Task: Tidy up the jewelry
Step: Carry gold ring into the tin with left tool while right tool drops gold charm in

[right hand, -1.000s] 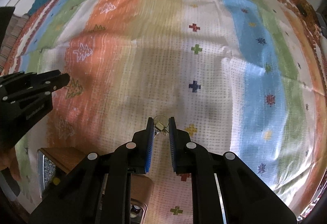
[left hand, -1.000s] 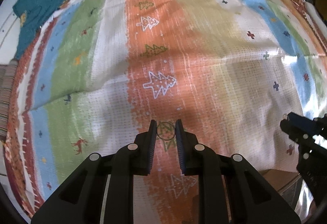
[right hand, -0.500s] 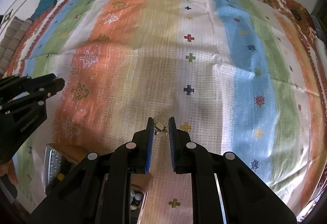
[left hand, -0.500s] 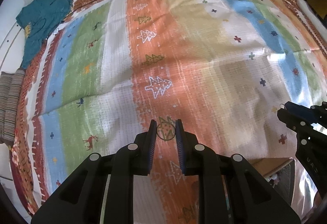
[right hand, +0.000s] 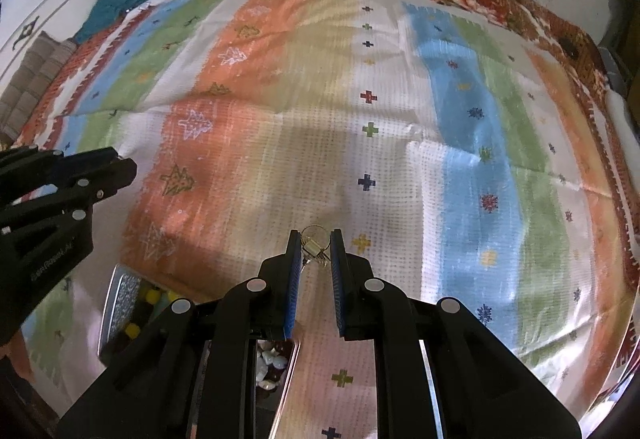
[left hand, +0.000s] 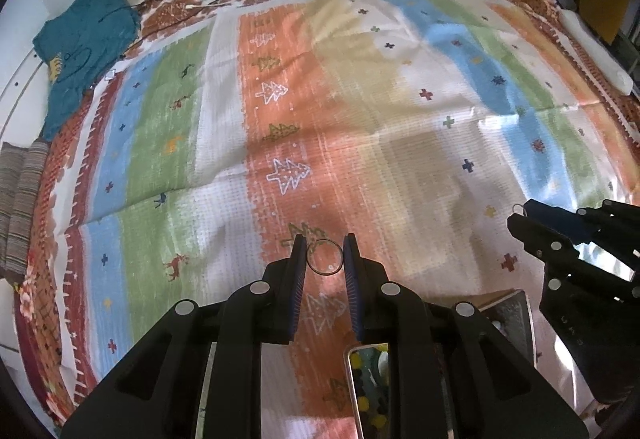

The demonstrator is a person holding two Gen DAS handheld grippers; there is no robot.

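I see the box (right hand: 120, 299) at 7 o'clock half hidden; left gripper (left hand: 324, 255) pinches a thin ring (left hand: 325, 257), right gripper (right hand: 315, 249) a gold earring (right hand: 313, 243).

Left gripper (right hand: 120, 175) side: white lettering, partly legible, "Robot AI"; nothing else readable

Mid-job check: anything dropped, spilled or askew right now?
Nothing spilled. The left gripper pinches a plain ring; the right gripper holds a small ornate gold piece. The striped bedspread is only creased, with a teal garment crumpled at its corner.
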